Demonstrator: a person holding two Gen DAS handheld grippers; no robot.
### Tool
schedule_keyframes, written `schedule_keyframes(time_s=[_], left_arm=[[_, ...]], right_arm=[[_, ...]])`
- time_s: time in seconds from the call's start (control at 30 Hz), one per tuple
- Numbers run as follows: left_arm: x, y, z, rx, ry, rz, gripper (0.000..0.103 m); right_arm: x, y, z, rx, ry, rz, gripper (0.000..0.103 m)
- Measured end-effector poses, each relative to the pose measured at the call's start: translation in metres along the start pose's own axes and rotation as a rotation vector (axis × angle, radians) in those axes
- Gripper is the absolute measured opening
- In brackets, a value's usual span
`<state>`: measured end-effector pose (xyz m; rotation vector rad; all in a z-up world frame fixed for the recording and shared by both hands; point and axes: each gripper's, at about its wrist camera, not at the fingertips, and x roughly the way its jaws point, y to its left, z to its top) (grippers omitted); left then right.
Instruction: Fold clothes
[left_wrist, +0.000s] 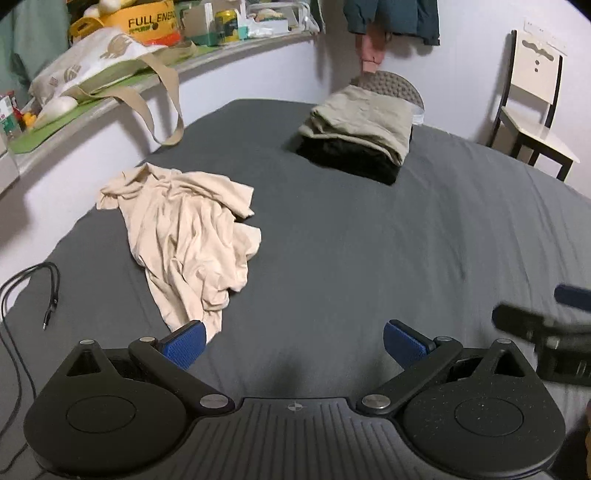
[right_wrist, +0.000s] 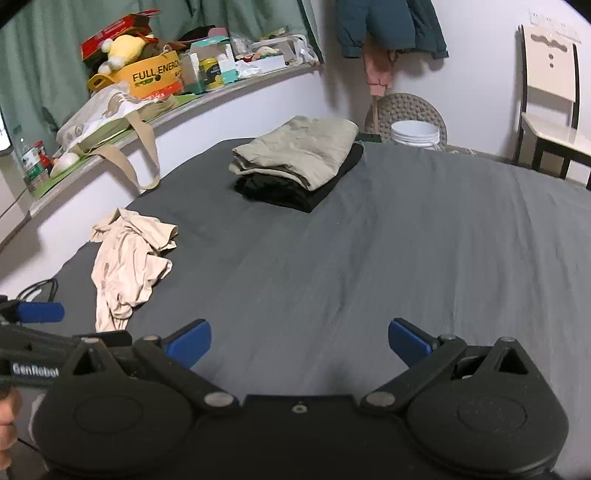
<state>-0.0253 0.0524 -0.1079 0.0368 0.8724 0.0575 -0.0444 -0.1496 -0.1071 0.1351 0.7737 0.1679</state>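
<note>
A crumpled cream garment (left_wrist: 188, 236) lies on the dark grey bed sheet (left_wrist: 351, 240), left of centre; the right wrist view shows the cream garment (right_wrist: 127, 266) at the left. My left gripper (left_wrist: 295, 345) hovers open just short of its near hem, nothing between the blue pads. My right gripper (right_wrist: 300, 343) is open too, over bare sheet (right_wrist: 369, 258), to the right of the garment. Farther back rests a folded pile: an olive-beige piece (left_wrist: 364, 120) on top of a black one (left_wrist: 351, 158), also seen as the folded pile (right_wrist: 295, 158).
A cluttered shelf (left_wrist: 110, 81) with a tote bag (left_wrist: 96, 66) runs along the left wall. A black cable (left_wrist: 33, 291) lies at the bed's left edge. A chair (left_wrist: 532, 110) stands at the right; a white bucket (right_wrist: 415, 134) sits behind the bed. A hand (right_wrist: 9, 417) shows at the left edge.
</note>
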Motion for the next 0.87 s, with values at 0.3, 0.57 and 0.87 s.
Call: schedule_keyframes(time_s=[0.3, 0.57, 0.87], left_arm=[[-0.004, 0.004, 0.003, -0.022, -0.009, -0.013, 0.103], [-0.003, 0.007, 0.001, -0.024, -0.018, 0.002, 0.103], [-0.004, 0.008, 0.003, -0.018, -0.024, 0.001, 0.103]], right_arm=[[0.003, 0.008, -0.012, -0.057, 0.035, 0.012, 0.103], [0.004, 0.009, -0.011, -0.049, 0.028, 0.014, 0.103], [0.008, 0.01, -0.012, -0.048, 0.044, 0.016, 0.103]])
